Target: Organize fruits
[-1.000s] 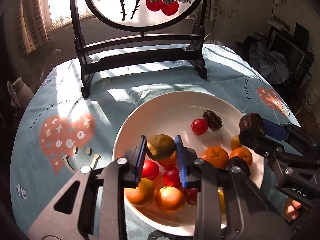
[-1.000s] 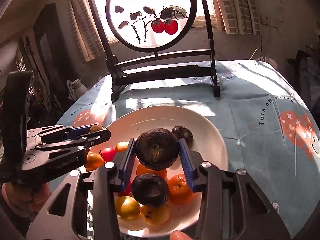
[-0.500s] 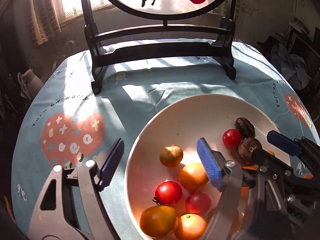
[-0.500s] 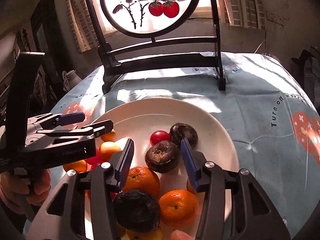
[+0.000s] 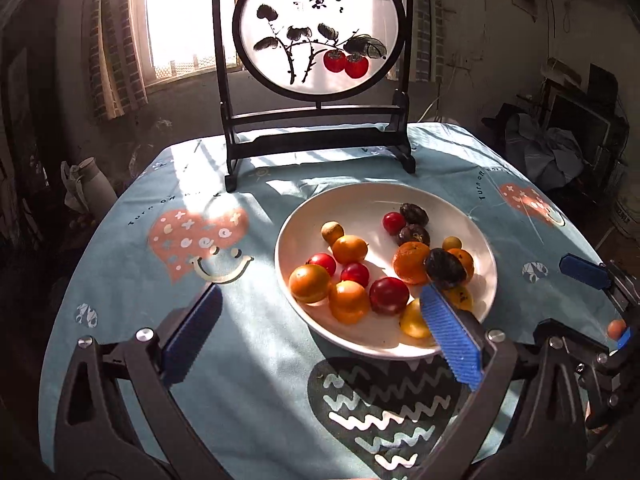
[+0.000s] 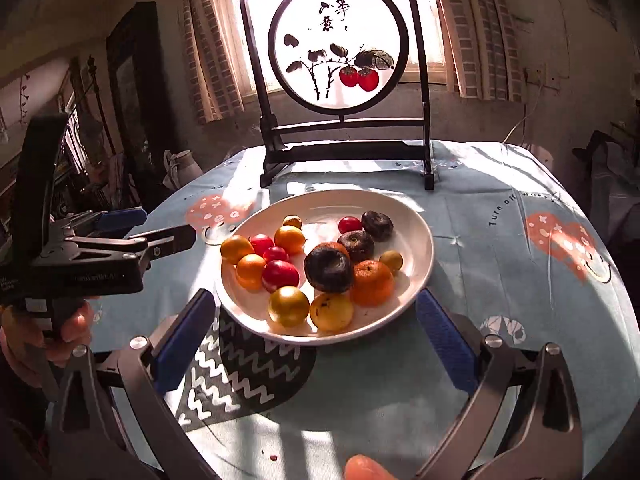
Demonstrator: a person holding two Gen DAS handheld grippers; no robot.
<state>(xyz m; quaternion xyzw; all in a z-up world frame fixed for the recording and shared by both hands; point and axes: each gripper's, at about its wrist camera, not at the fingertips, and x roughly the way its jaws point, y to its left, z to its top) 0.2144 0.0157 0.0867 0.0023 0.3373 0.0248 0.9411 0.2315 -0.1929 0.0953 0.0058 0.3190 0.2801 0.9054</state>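
While both claws hung spread above the near part of the bench (image 5: 120,320), nothing sat between the pads of either. That bench, draped in a pale blue cloth with printed hearts, carried at its far edge a dark wooden stand holding a round painted screen (image 5: 318,36), upright and facing the cameras.

On the near side of the stand lay the white plate (image 6: 416,224), slightly right of centre in the left wrist view, with all the fruit heaped inside it. From the right wrist view the plate sat just beyond the right claw (image 6: 316,332), whose blue pads stood wide apart at either side of its near rim, not touching it. The left claw (image 5: 320,332) was likewise wide open; its right pad overlapped the plate's near right rim in that view, while its left pad hung over bare cloth, well left of the plate.

Among the fruit, a big dark wrinkled fruit (image 6: 329,268) lay near the plate's middle, its dimpled end turned up and toward the near side. Two smaller dark ones (image 6: 356,242) lay just beyond it, toward the far right. Oranges (image 6: 372,282), red tomatoes (image 6: 280,274) and yellow fruits (image 6: 289,306) filled the near and left parts; being round, they showed no clear long axis.
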